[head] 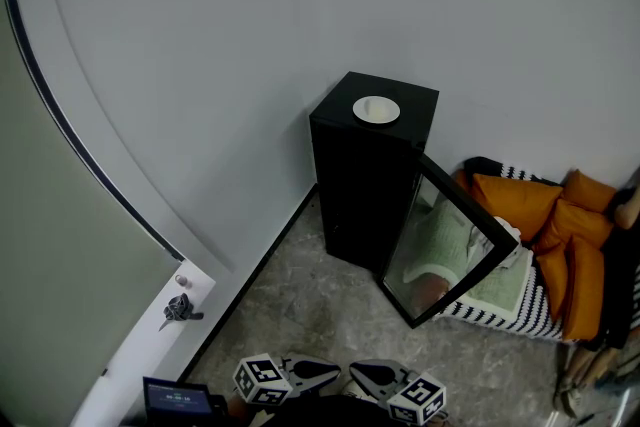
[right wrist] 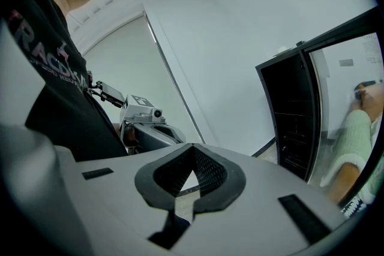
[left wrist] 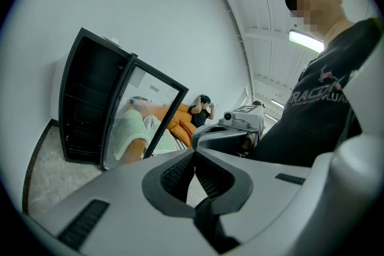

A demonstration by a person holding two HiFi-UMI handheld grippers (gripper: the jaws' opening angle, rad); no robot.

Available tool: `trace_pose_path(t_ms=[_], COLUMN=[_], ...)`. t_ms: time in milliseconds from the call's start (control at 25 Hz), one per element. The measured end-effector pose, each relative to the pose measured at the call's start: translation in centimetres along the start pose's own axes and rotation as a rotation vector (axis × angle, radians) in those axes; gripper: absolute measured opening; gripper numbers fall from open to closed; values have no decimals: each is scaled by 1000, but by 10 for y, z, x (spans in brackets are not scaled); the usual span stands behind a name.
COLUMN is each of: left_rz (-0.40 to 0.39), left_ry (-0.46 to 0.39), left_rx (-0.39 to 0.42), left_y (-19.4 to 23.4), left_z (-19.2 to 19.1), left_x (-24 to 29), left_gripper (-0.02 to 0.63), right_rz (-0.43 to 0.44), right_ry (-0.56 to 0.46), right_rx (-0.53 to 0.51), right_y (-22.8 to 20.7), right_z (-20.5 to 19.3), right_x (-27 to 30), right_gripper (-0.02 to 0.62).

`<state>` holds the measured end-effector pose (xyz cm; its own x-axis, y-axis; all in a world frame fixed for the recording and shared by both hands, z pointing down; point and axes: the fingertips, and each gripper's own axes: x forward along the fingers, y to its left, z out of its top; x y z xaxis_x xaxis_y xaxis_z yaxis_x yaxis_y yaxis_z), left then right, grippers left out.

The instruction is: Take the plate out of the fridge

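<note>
Pale grey wall and a speckled stone floor surround a small black fridge standing in the corner. Its glass door hangs open to the right, showing dark wire shelves inside. The plate is small, round, white and shallow, and it sits flat on the fridge's top, well apart from both grippers. The left gripper and right gripper hover low at the near edge of the head view, side by side and pointing towards each other. Each has its jaws closed tip to tip, with nothing between them and touching nothing. Beyond the open door, a sofa with orange cushions and a striped cover stands against the wall.
</note>
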<state>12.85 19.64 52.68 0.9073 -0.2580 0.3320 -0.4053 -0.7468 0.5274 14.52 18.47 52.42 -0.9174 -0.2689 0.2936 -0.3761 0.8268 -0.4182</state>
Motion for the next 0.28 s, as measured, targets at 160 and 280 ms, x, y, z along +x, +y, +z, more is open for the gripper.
trace_pose_path(t_ms=[160, 280], left_rz=[-1, -2], left_ry=[5, 8], left_rx=[4, 4], left_y=[-1, -3], left_z=[0, 0], left_x=[1, 1], left_gripper=[6, 6], right_rz=[4, 18], right_ry=[-16, -26], right_rx=[-2, -6], right_y=[1, 4], right_z=[2, 5], right_x=[-1, -2], right_gripper=[6, 6])
